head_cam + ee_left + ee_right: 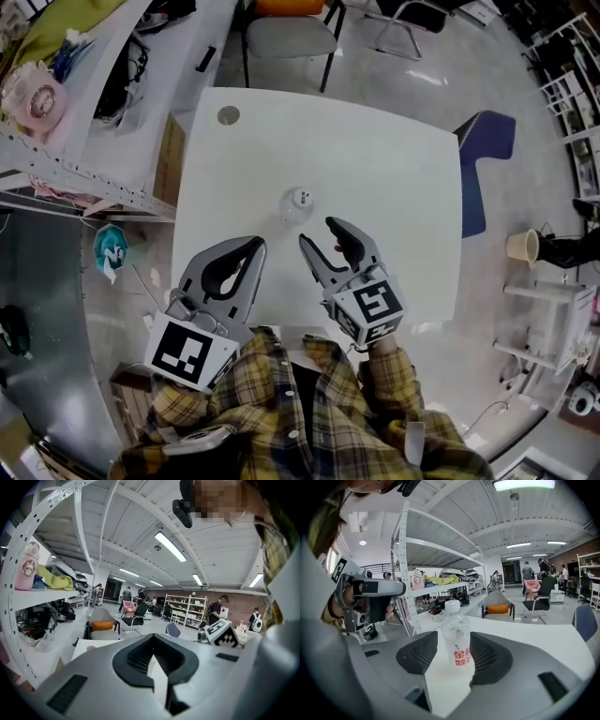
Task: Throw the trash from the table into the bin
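Right gripper (319, 232) jaws apart, holding nothing, aimed at bottle (297, 203) just ahead; left gripper (251, 246) closed tip-to-tip, empty. Bottle stands on table (394, 169), unbinned; no bin visible.

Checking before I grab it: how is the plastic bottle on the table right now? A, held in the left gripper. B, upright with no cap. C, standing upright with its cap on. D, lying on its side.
C: the bottle stands upright on the table, white cap on, just ahead of the open right gripper.
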A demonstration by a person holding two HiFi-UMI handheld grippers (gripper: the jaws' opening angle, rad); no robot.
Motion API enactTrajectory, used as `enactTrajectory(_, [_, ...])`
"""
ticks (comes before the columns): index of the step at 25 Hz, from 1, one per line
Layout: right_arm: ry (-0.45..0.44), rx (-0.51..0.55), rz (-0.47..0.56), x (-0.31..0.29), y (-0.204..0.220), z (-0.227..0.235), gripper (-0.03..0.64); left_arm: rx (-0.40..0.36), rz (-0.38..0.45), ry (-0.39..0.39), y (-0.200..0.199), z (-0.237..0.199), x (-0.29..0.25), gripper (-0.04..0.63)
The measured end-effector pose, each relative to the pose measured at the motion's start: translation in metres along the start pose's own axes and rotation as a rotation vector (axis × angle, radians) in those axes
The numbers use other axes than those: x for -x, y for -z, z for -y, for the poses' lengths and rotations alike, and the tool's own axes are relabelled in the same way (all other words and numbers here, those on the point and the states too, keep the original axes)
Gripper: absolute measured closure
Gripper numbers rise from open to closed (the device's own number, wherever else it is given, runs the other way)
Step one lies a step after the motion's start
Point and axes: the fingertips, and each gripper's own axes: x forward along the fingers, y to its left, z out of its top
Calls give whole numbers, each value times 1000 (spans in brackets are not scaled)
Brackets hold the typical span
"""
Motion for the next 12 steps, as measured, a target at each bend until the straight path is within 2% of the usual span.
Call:
enactTrajectory(5, [-23, -15, -10, -18, 17, 7, 339, 17, -23, -24, 12, -7, -1, 588])
enactTrajectory(12, [-45, -30, -11, -43, 32, 11, 273, 37, -46, -75, 24, -21, 7, 588])
